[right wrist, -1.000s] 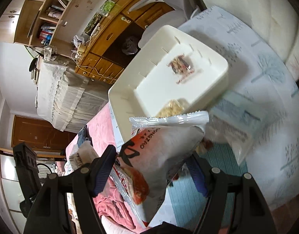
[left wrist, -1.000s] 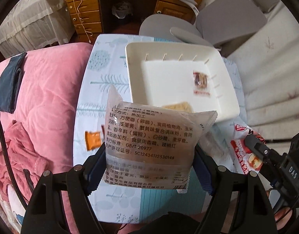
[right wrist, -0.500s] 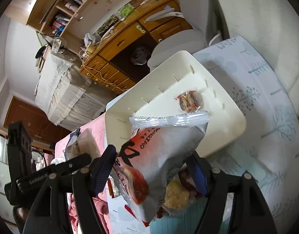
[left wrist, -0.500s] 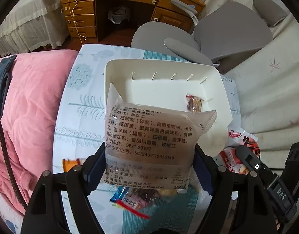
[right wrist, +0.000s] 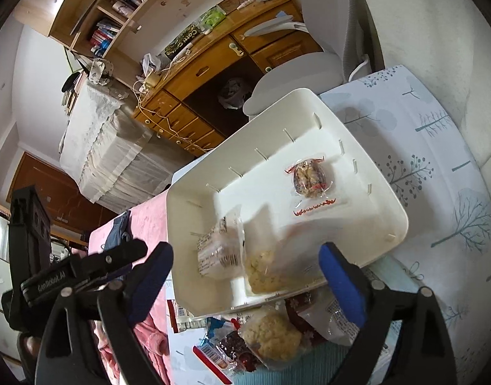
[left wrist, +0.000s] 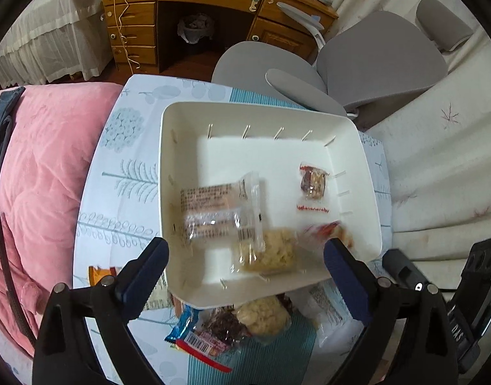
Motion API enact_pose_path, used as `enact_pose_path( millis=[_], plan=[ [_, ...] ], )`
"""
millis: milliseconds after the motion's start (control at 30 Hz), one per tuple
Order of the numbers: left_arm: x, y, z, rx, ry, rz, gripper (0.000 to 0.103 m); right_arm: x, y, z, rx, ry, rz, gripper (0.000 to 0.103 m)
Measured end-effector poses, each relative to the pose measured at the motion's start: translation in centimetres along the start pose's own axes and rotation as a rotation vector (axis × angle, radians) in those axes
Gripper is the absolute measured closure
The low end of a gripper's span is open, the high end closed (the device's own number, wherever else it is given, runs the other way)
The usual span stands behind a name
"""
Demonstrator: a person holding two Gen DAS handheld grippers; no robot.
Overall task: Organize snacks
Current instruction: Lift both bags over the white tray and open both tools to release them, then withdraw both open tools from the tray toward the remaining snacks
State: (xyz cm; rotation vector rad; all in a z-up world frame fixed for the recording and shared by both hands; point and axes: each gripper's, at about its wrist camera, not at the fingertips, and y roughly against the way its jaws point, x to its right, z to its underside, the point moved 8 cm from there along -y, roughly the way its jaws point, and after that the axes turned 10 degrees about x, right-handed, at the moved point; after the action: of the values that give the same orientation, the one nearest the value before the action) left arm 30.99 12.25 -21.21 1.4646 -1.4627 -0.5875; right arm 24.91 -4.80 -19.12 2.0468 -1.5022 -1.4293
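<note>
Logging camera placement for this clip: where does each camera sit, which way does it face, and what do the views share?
Left wrist: sits on the left tool, looking steeply down over its open blue fingers at the white bin on the tree-print cloth; the right tool's black body shows at the right edge.
Right wrist: sits on the right tool, tilted, looking down at the white bin with desk and shelves behind; the left tool's body shows at left.
Shared: the bin, its small nut packet, and loose snacks in front.

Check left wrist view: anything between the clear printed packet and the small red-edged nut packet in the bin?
Bare white bin floor between clear printed packet and nut packet.
</note>
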Motion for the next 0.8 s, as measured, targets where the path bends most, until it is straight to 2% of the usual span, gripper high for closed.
enact_pose_path(
  millis=[267, 567, 800],
  plan=[
    [-0.8, 2.5, 3.0, -0.003, 0.018, 0.002, 0.006, -0.7, 2.0, 1.0, 0.024, -0.007, 0.008, 0.009],
    [-0.6, 6.1, 7.5, 0.015, -0.025, 0.027, 0.006, -2.4, 5.7, 4.2, 0.06, 0.007, 0.01, 0.009],
    [-1.4, 8.5, 10.7, 0.029, -0.031, 0.045, 0.006, -3.1, 9.1, 7.3, 0.112, 0.056, 0.049, 0.009]
  ],
)
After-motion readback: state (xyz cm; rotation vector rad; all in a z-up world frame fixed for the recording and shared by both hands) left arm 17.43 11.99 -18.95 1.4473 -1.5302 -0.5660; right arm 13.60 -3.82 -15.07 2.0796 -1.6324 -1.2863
